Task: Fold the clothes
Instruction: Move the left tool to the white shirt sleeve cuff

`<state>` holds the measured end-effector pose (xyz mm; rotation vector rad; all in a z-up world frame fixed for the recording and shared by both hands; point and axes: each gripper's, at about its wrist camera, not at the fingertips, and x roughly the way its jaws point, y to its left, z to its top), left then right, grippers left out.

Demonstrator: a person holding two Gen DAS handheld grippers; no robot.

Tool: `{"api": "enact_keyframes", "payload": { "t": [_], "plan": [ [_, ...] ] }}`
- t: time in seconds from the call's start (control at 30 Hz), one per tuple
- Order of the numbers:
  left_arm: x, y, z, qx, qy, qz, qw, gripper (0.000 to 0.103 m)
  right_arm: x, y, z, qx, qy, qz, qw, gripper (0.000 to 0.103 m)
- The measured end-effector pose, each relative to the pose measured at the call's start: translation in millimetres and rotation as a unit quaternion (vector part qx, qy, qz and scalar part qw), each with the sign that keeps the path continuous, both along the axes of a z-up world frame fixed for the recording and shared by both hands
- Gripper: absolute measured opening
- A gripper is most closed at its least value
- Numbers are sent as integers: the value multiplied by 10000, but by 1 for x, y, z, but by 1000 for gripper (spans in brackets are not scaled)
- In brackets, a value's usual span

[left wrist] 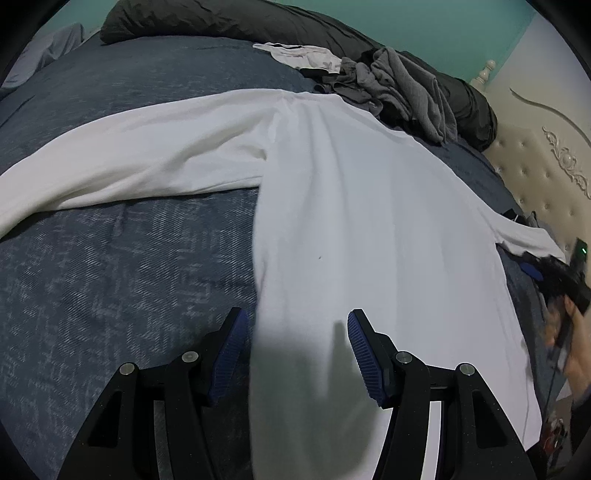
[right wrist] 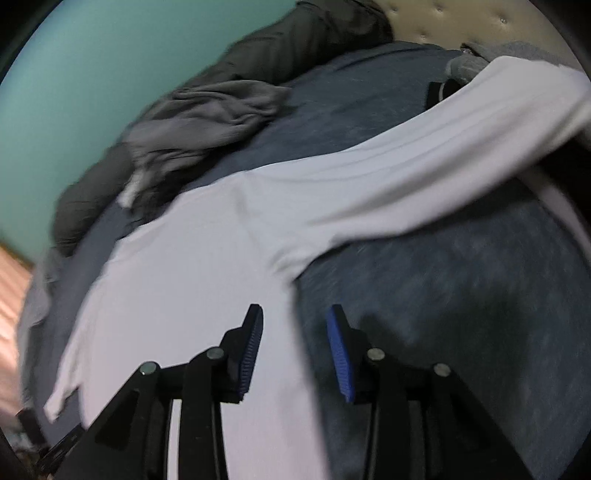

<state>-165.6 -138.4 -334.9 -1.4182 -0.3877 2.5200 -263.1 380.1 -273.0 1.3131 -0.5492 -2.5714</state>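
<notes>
- A white long-sleeved shirt [left wrist: 369, 206] of smooth knit lay spread flat on the bed, its body running from the near edge toward the far side and 1 sleeve stretched out toward the left edge.
- The bed cover [left wrist: 110, 266] under it was a blue-grey cloth with a mottled, woven-looking texture.
- A crumpled grey garment [left wrist: 399, 85] sat in soft folds near the far edge, beside a small white garment [left wrist: 303, 55], with a long dark bolster-like roll [left wrist: 221, 18] behind them.
- The left gripper [left wrist: 295, 350] hung above the shirt's left side edge near the hem, its ribbed blue pads [left wrist: 364, 354] set wide apart and holding nothing.
- The right gripper [right wrist: 294, 349] straddled the shirt's right side edge [right wrist: 291, 295], pads parted at a moderate gap, gripping nothing.
- The wall [right wrist: 92, 74] behind was teal; a cream tufted headboard [left wrist: 535, 162] with carved scrollwork stood at the bed's right end.
- Only the left wrist view showed the scrollwork, the small white garment and the other hand's tool at the right edge.
- Only the right wrist view, which was motion-blurred, showed the second sleeve [right wrist: 461, 147] reaching toward the headboard, and a pinkish surface [right wrist: 11, 295] at far left.
</notes>
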Motion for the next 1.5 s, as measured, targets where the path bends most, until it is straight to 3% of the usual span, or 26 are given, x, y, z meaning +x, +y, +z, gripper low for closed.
{"api": "enact_keyframes", "payload": {
  "t": [0.23,0.5,0.57,0.73,0.9,1.17,1.23,1.3,1.4,1.5],
  "plan": [
    [28,-54,12,252,-96,577,9980,61,67,-40,-4,-664,46,434,9968,45],
    [40,-153,45,-170,-216,1285,9913,61,107,-95,-8,-1209,256,841,9888,49],
    [39,-185,49,-191,-290,1558,9872,61,107,-110,-9,-1255,245,1000,9867,49],
    [34,-256,51,-697,-508,2142,9730,61,105,-125,-14,-1205,318,1126,9858,53],
    [29,-310,47,-784,-675,2580,9606,61,100,-126,-22,-1266,271,1075,9857,53],
    [6,-345,30,-738,-674,2653,9590,61,93,-129,-34,-1329,177,1057,9853,53],
    [-1,-346,28,-839,-690,2609,9592,52,93,-131,-36,-1299,171,1075,9855,53],
    [-6,-344,29,-942,-667,2579,9593,31,93,-131,-37,-1271,168,1072,9859,53],
    [-11,-344,36,-984,-560,2545,9604,16,92,-131,-40,-1258,137,1061,9863,53],
    [-13,-345,46,-1018,-489,2524,9610,15,93,-131,-41,-1253,116,1075,9862,53]
  ]
}}
